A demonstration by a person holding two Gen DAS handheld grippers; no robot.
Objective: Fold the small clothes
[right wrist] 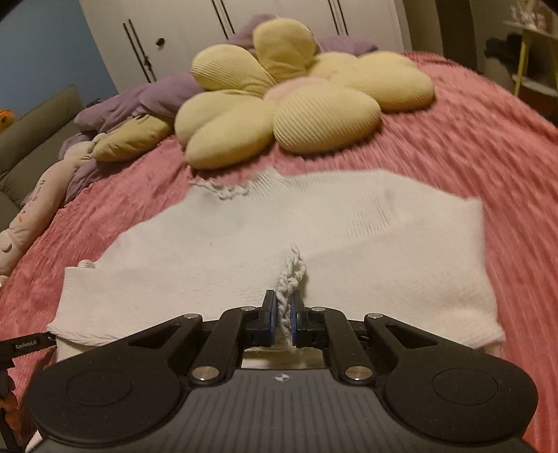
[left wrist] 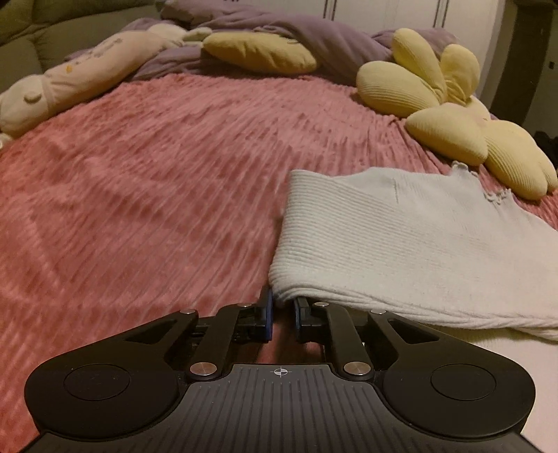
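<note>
A small white ribbed knit garment (right wrist: 314,237) lies folded on the pink bedspread (right wrist: 488,167). My right gripper (right wrist: 282,315) is shut on the garment's white crocheted strap (right wrist: 292,275) at the near edge. In the left wrist view the garment (left wrist: 401,251) lies to the right, its folded near-left corner draped over my left gripper's right finger (left wrist: 300,308). My left gripper (left wrist: 281,312) stands with its jaws a narrow gap apart and nothing between the pads. The left gripper's tip also shows in the right wrist view (right wrist: 31,345), at the garment's left corner.
A yellow flower-shaped cushion (right wrist: 296,94) lies just beyond the garment. A purple duvet (left wrist: 279,38), a yellow pillow (left wrist: 258,52) and a long pale plush toy (left wrist: 80,76) lie along the far side. White wardrobe doors (right wrist: 244,21) stand behind the bed.
</note>
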